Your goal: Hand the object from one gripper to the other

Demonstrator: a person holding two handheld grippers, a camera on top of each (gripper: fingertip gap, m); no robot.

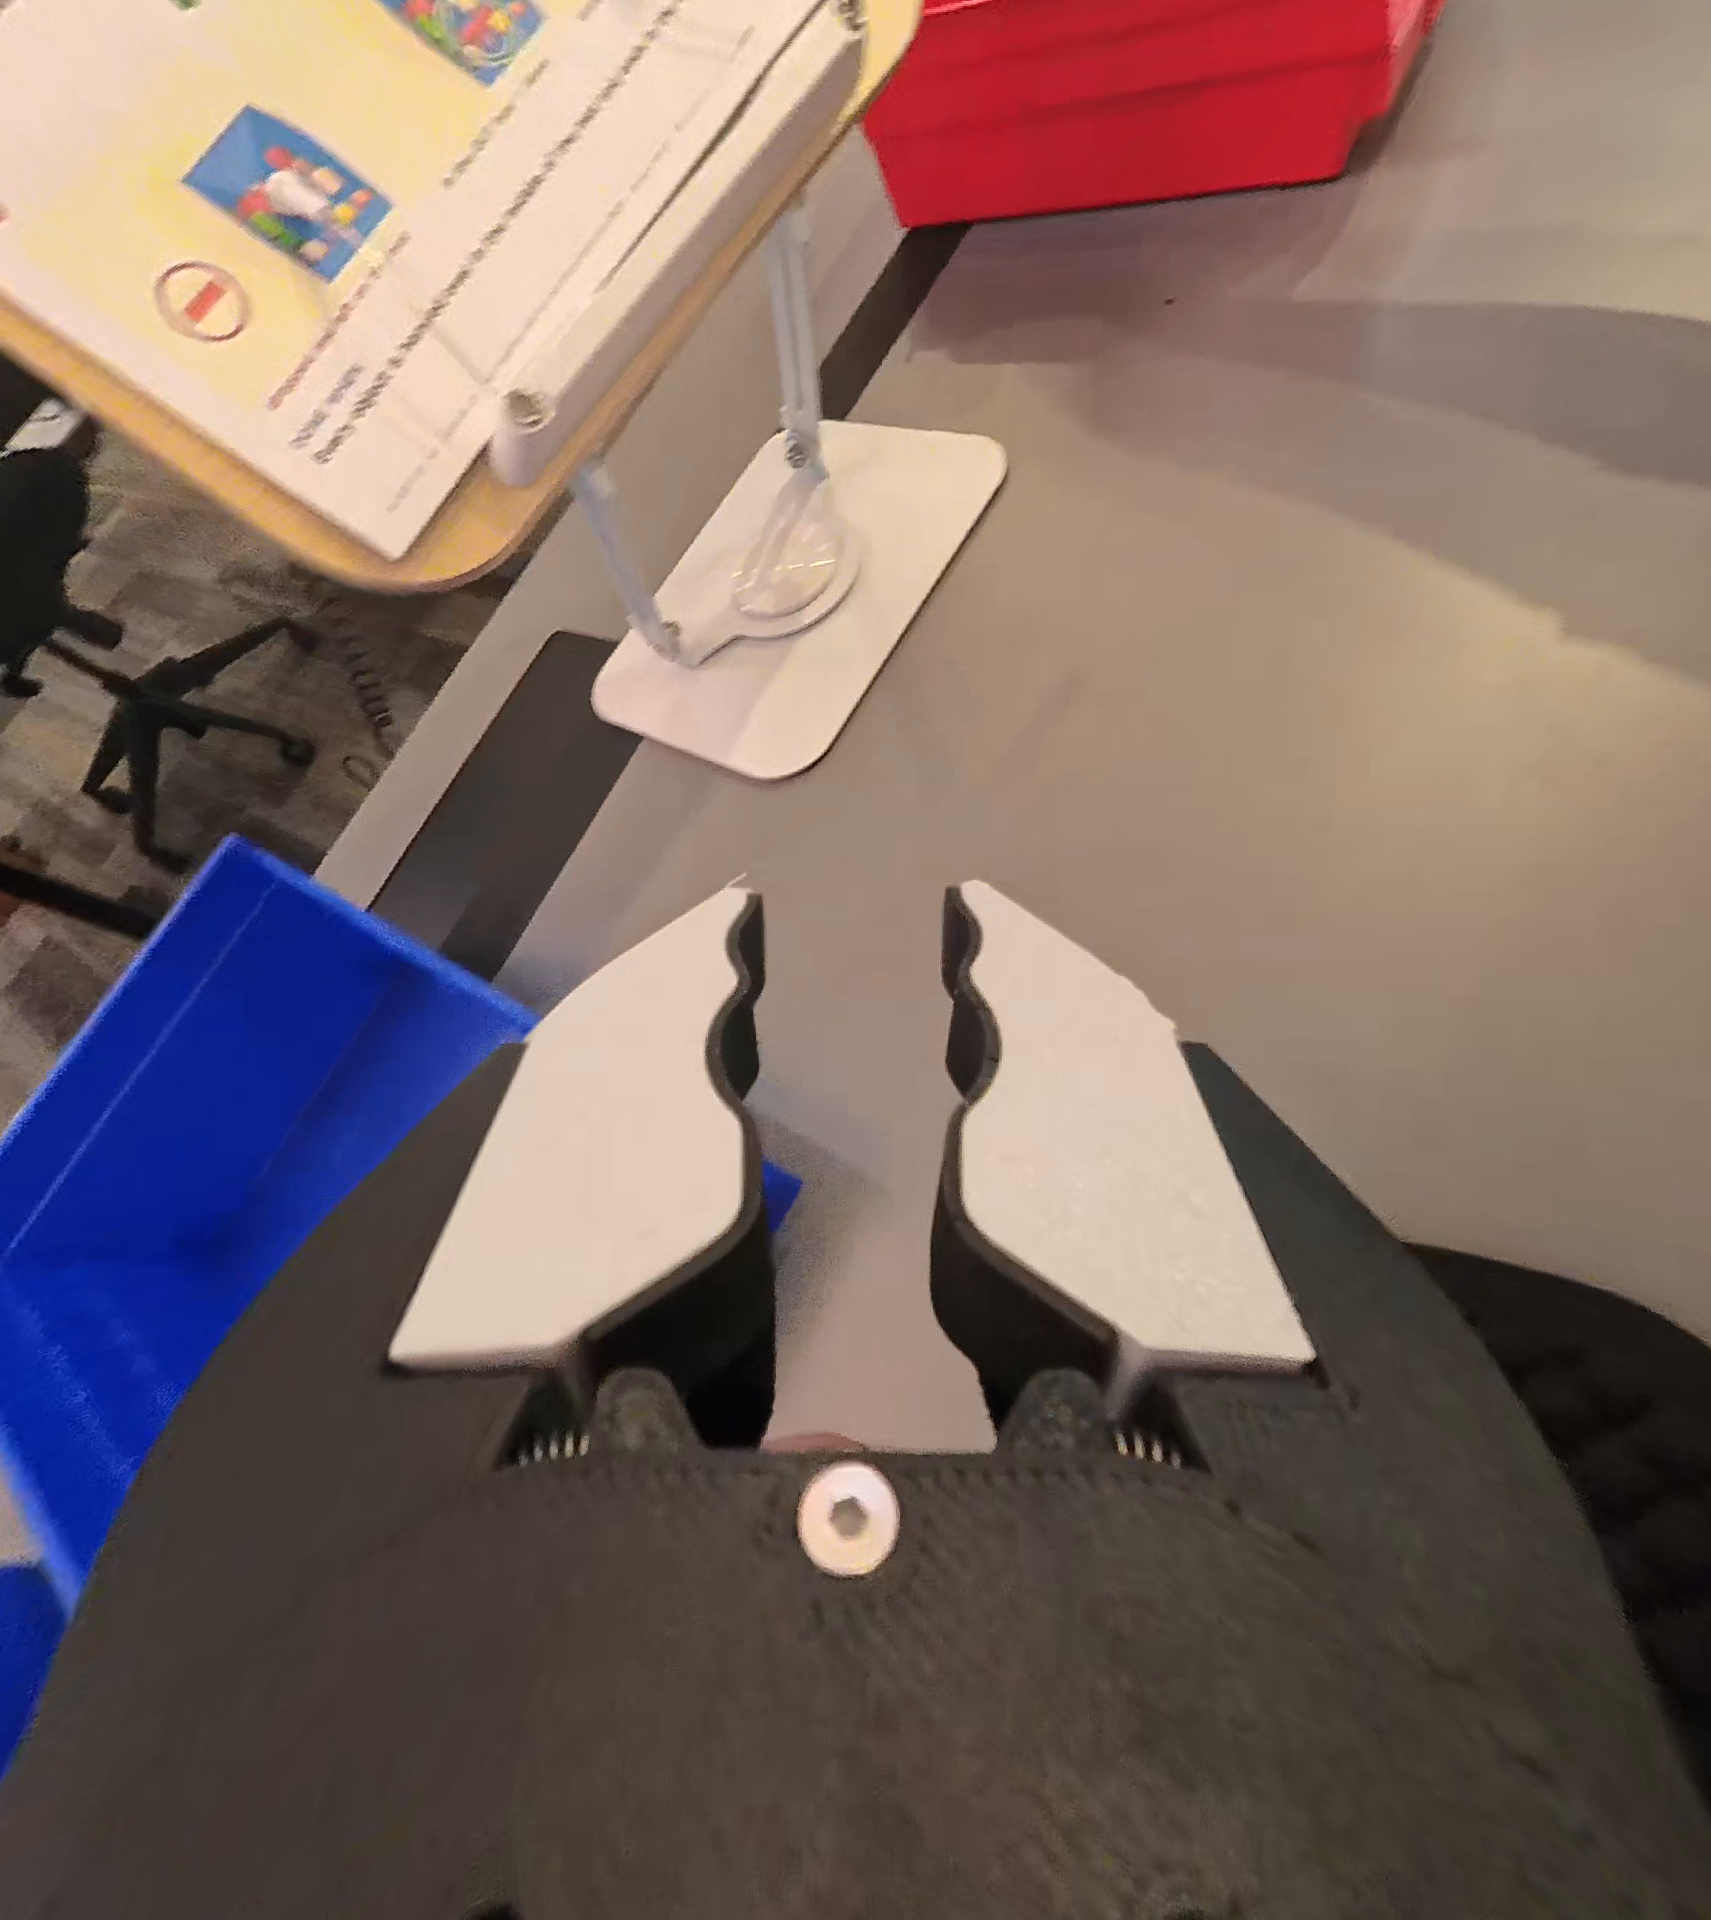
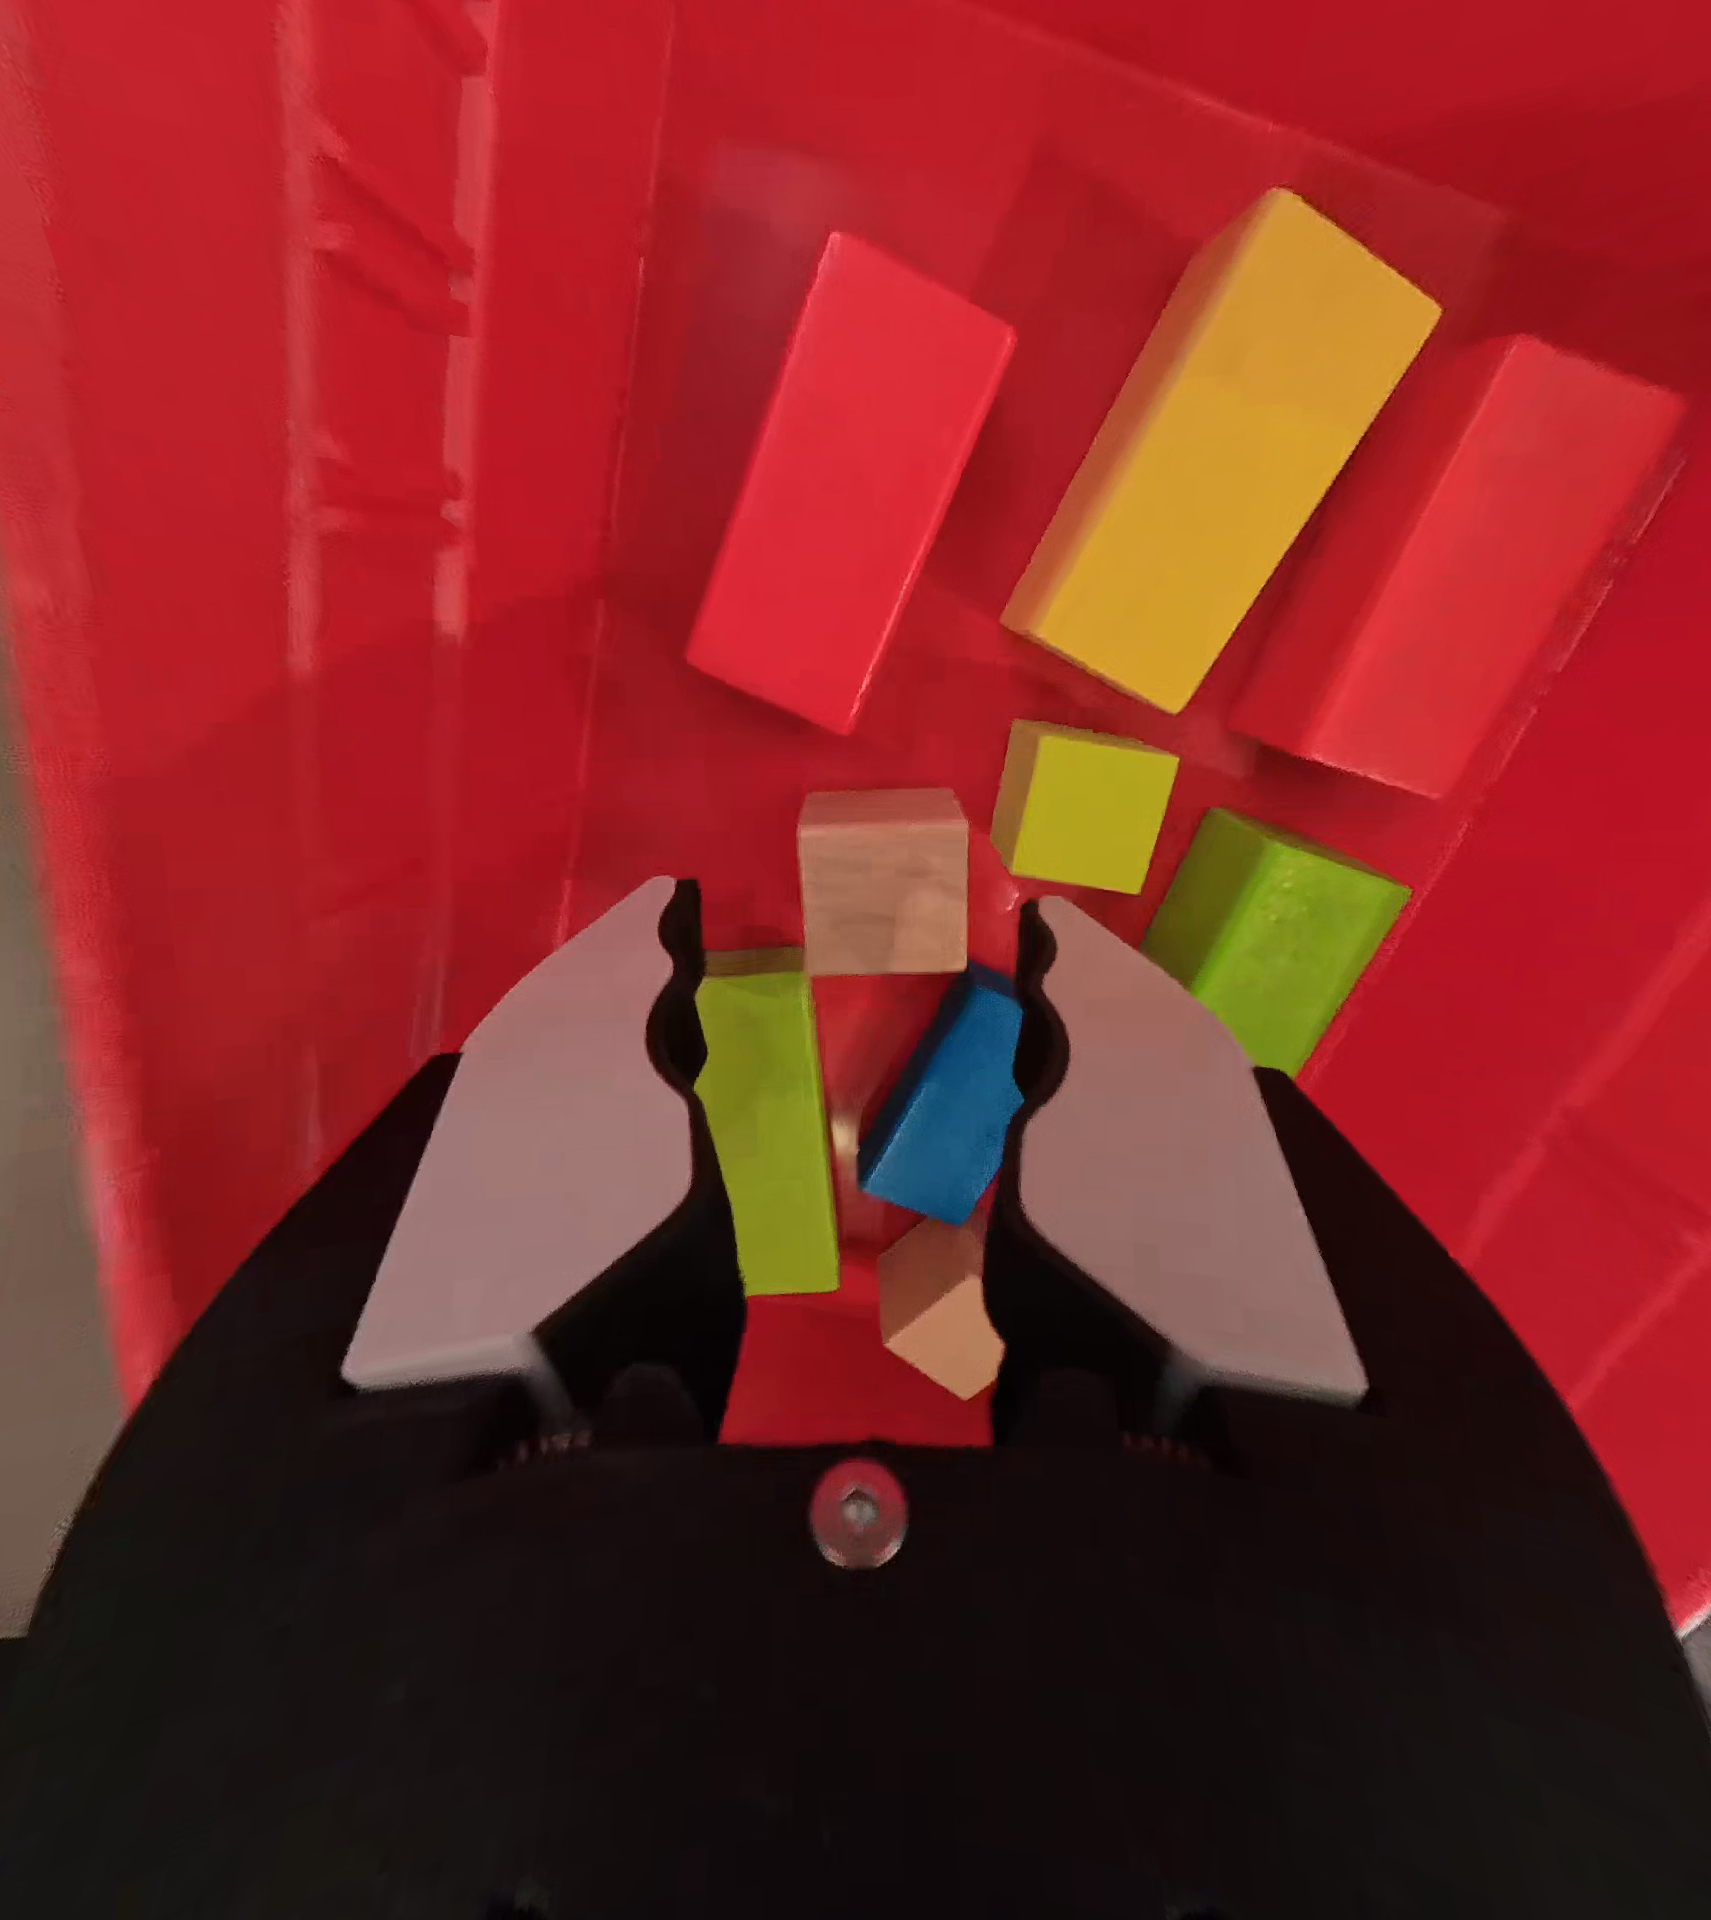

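A grey table fills the left wrist view, with patterned office carpet and a black swivel chair beyond its far left edge. At the near left sits a blue bin; farther along, a tilted document stand holds printed sheets; a red bin lies at the far right. The left gripper hangs over bare tabletop, its jaws apart with nothing between them.

In the right wrist view, the right gripper points down into the red bin, jaws spread wide. Below them, left to right, lie a green block, a plain wooden cube just beyond the fingertips, and a blue block against the right finger's inner edge; whether the pads touch any of them I cannot tell, and none looks clamped. Farther off rest a red block, a yellow block, another red one, a small yellow-green cube and a second green block.

By my reading, the task has barely begun: no block is picked yet, so choosing one, lifting it, passing it to the left gripper and releasing all remain.
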